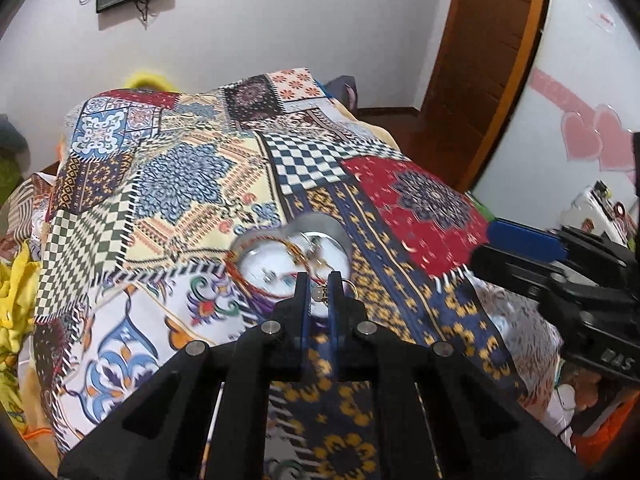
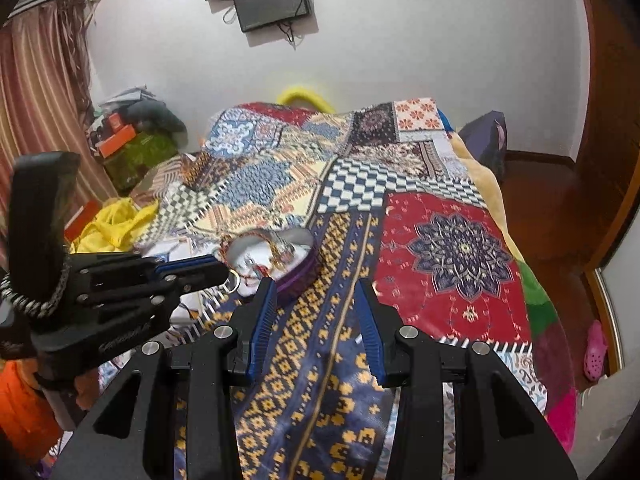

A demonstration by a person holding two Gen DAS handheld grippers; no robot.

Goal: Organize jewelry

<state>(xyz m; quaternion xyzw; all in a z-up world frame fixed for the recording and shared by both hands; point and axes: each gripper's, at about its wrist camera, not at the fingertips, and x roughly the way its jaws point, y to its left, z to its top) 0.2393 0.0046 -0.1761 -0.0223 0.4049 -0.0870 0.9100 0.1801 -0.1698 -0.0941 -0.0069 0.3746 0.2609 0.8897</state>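
Observation:
A heart-shaped tin box (image 1: 296, 252) with a silver inside and purple wall stands open on the patchwork bedspread; it also shows in the right wrist view (image 2: 298, 264). Red and gold bracelets (image 1: 276, 250) lie in it. My left gripper (image 1: 319, 280) is shut on a small gold-ringed piece of jewelry (image 1: 320, 294) at the box's near rim, and it shows from the side in the right wrist view (image 2: 224, 270). My right gripper (image 2: 314, 292) is open and empty, just right of the box.
The patchwork bedspread (image 2: 440, 248) covers the bed. Yellow cloth (image 2: 116, 224) and boxes lie at the left. A wooden door (image 1: 488, 60) and floor are at the right. A pink shoe (image 2: 595, 350) lies on the floor.

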